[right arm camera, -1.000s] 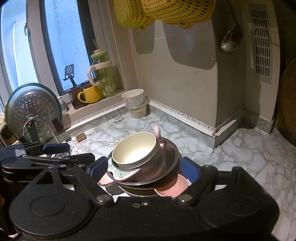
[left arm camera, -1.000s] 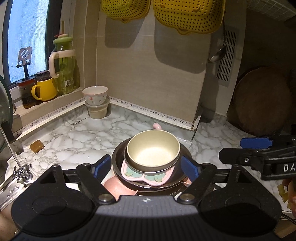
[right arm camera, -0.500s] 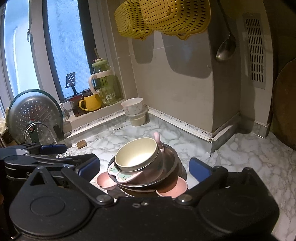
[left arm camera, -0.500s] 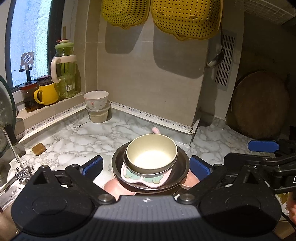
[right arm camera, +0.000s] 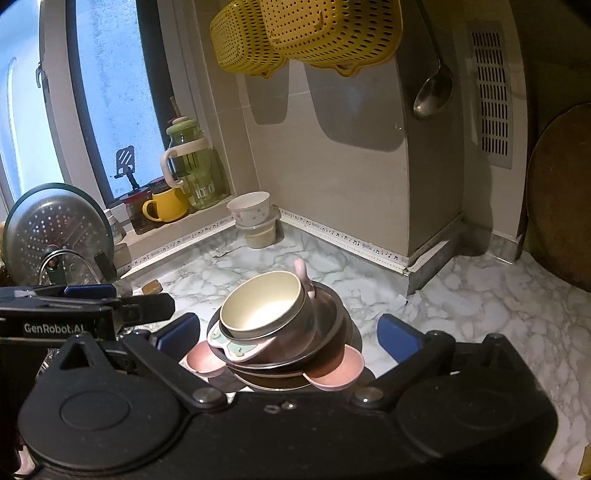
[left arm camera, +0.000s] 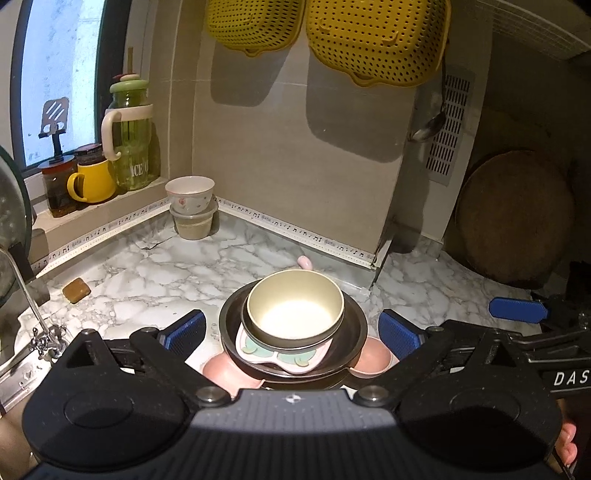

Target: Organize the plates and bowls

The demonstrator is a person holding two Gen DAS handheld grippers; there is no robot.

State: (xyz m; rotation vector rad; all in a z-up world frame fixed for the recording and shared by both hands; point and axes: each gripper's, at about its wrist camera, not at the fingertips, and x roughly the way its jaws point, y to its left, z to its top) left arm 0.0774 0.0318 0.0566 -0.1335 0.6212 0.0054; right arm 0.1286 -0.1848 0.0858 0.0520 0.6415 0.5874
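A stack of dishes sat on the marble counter: a cream bowl on top (nested in a dark bowl, over pink plates). The left tool and the right tool each straddled the stack with blue pads spread wide, touching nothing, their jaws having just been opening. A second bowl stood in the far corner.

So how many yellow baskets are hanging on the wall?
2. One basket hangs at the top left of the wall; the other basket hangs right beside it, nearer the ladle. Their tops are cut off, so more could hang out of view.
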